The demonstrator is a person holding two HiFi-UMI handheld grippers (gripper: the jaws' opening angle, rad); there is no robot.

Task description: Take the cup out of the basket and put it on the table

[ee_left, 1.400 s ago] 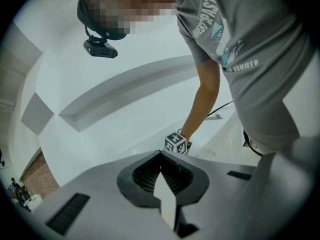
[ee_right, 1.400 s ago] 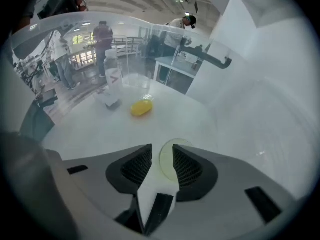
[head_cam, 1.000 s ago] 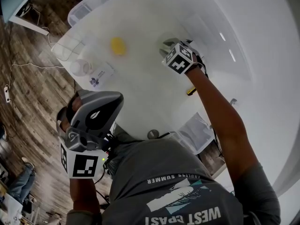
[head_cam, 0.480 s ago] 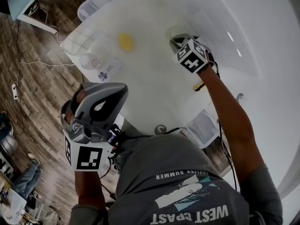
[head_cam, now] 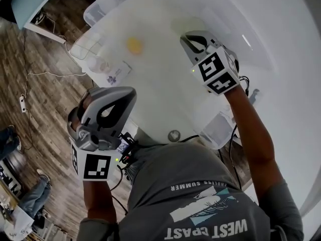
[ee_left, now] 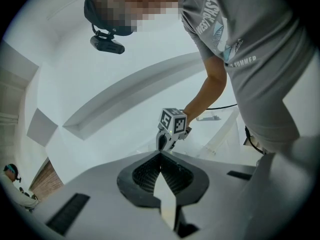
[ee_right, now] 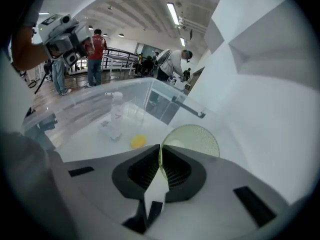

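A pale yellow-green see-through cup hangs above the white table. My right gripper is shut on its rim; the jaws have just closed there, with the thin wall between the pads. In the head view the cup shows faintly beyond the right gripper, which is raised over the table's far side. My left gripper is held low at the table's near edge, shut with nothing in it. The left gripper view looks across at the right gripper.
A small yellow object lies on the table. A clear bottle and a printed card sit at the left end beside clear bins. Another clear bin stands below the table's right edge. People stand in the background.
My right gripper has risen from the table top and come nearer, carrying the cup by its rim. My left gripper has stayed almost in place.
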